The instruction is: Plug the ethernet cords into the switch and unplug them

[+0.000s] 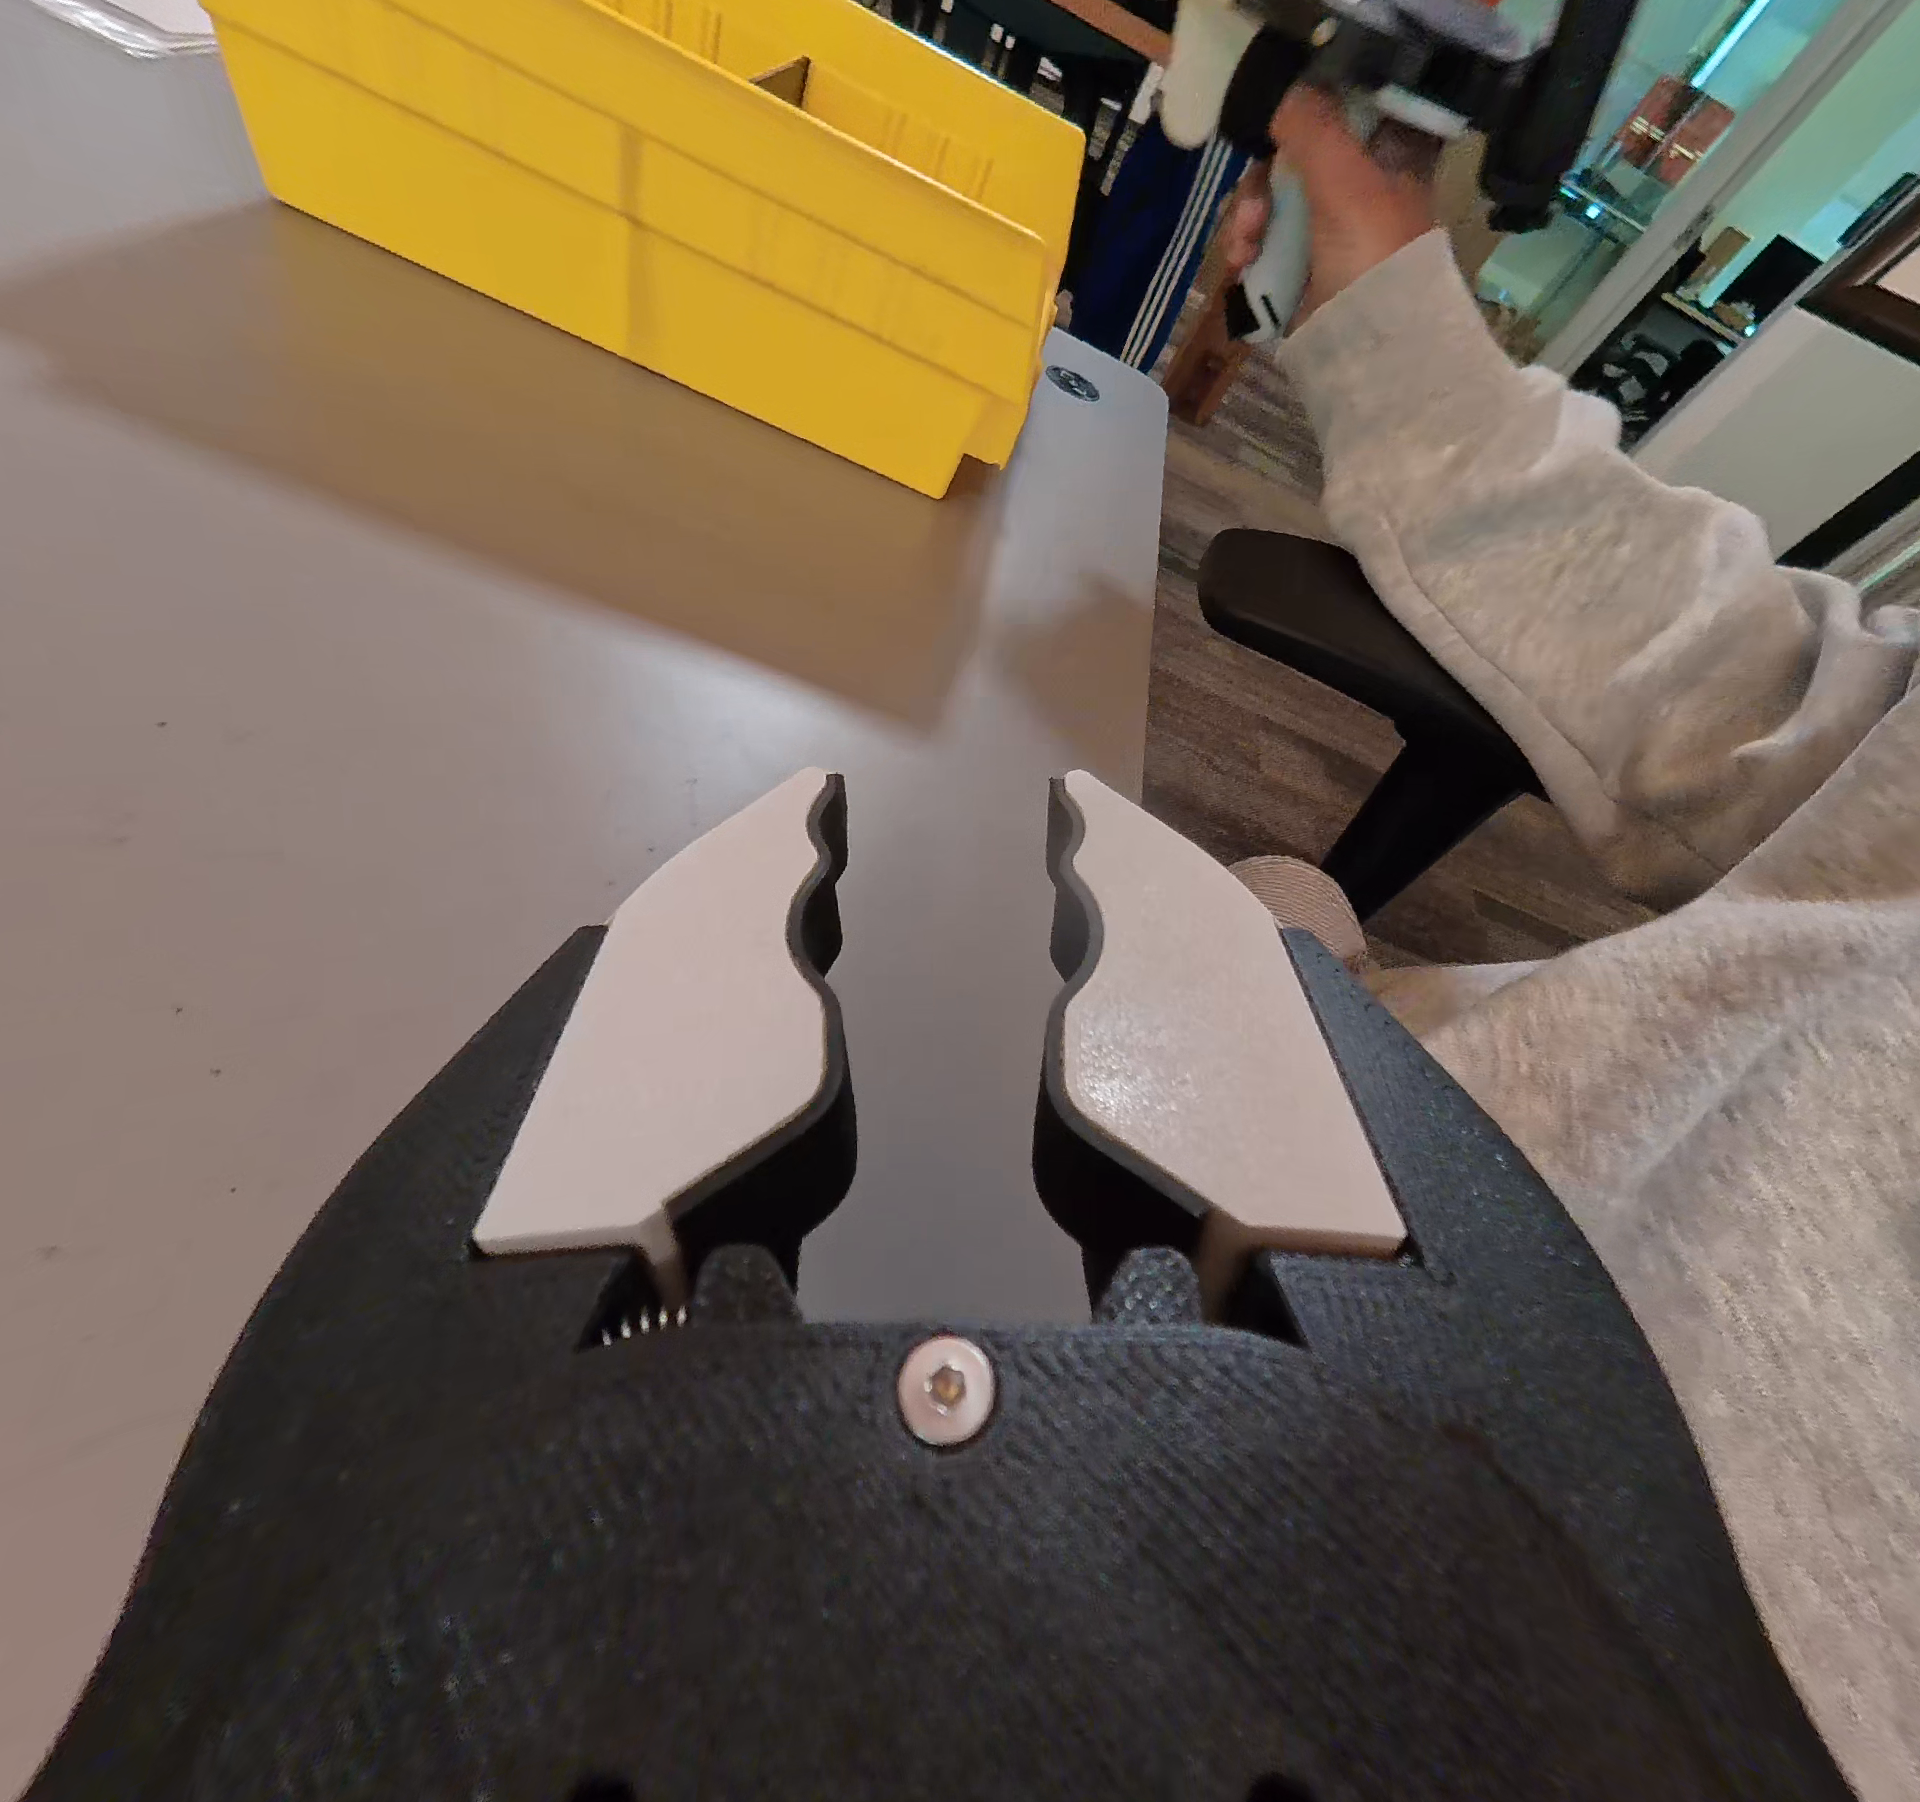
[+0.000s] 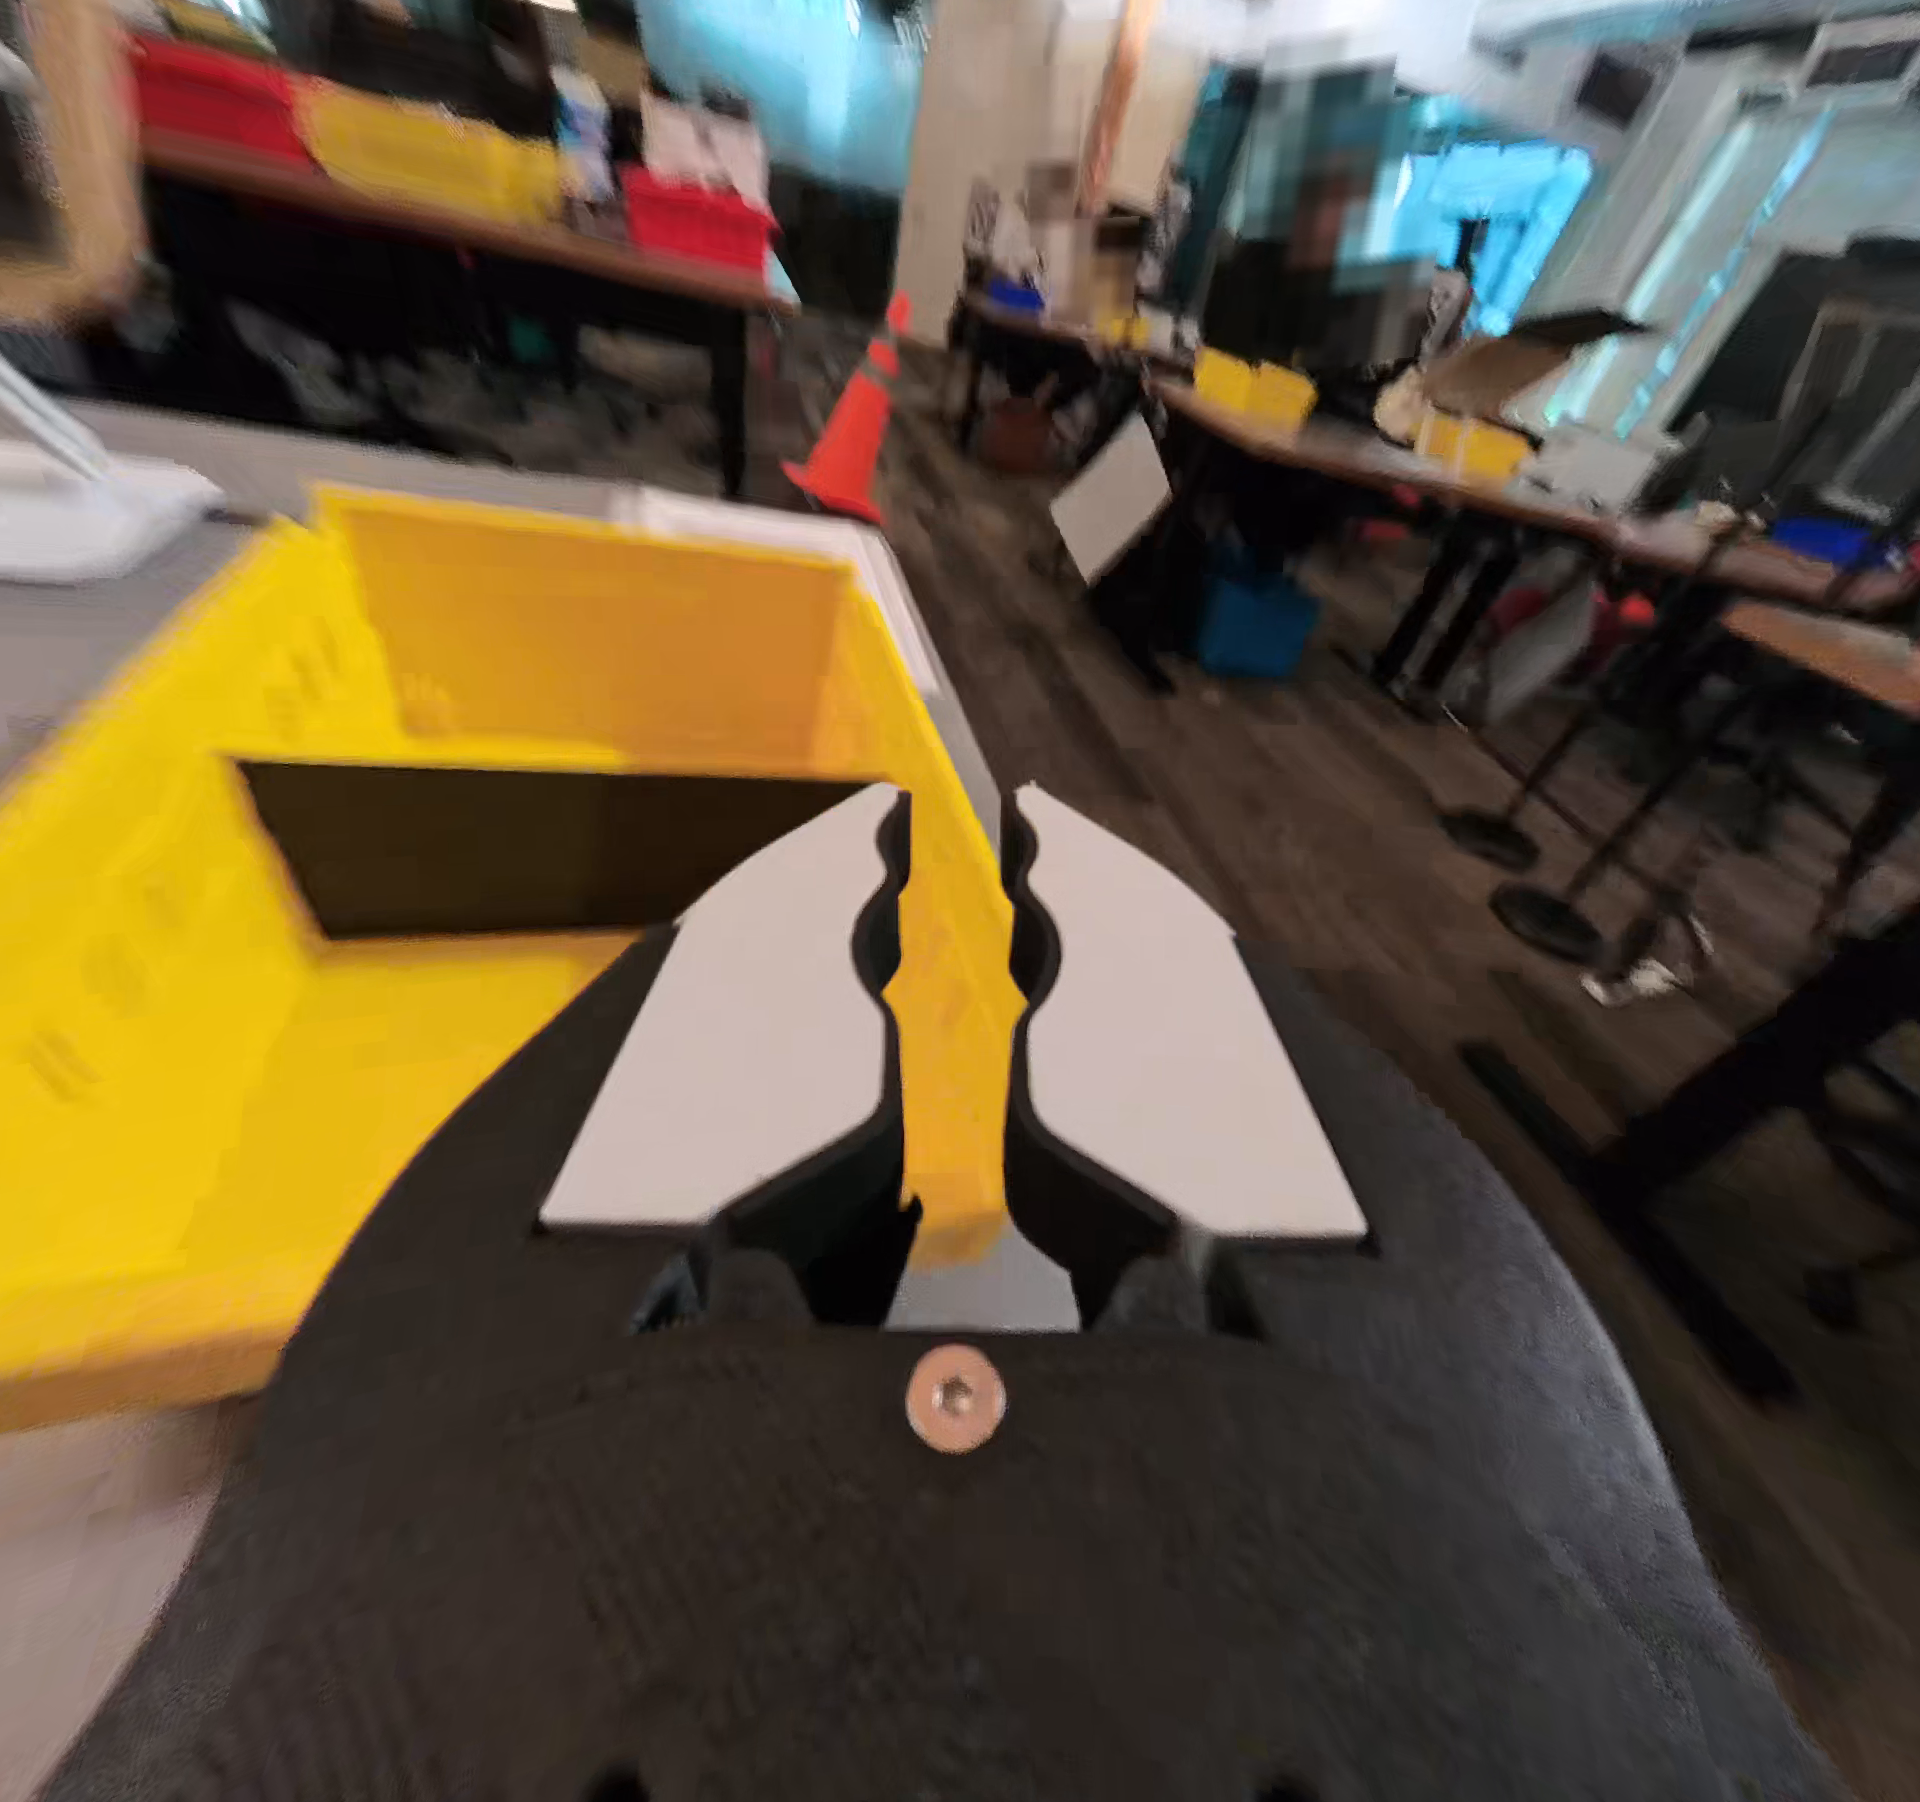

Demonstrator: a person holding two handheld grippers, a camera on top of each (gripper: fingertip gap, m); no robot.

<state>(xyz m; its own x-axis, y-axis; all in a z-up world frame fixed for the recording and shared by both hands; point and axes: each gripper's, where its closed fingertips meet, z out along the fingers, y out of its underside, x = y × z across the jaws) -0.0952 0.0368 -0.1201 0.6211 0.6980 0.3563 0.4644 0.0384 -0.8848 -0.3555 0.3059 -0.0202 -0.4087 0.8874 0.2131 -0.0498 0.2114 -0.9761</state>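
Left wrist view: left gripper (image 1: 943, 802) sits low over the table (image 1: 312, 817), jaws apart, nothing between them. 2 pale flat fingers (image 1: 686, 1025) w/ wavy black rubber inner edges, set in a rough black printed body, 1 silver screw at centre. Table is smooth, grey-tan. On it, 1 yellow plastic bin (image 1: 644, 194), ribbed sides, brown divider poking up inside. Off the table edge: a hand (image 1: 1340, 183) in a grey fleece sleeve (image 1: 1538, 547) holds the right gripper (image 1: 1299, 17) up in the air, blurred. Black chair armrest (image 1: 1351, 630) under the sleeve. No switch or cords visible here.

Right wrist view: heavy blur. Right gripper (image 2: 958, 791) hangs above the bin (image 2: 208, 1025), jaws parted a bit, gripping nothing; bin's right wall shows thru the gap. Bin has 1 dark divider (image 2: 540, 848), the compartments look empty. Beyond: 1 orange cone (image 2: 857, 422) on dark wood floor, long tables w/ red, yellow, blue bins. Switch and cords not in sight.
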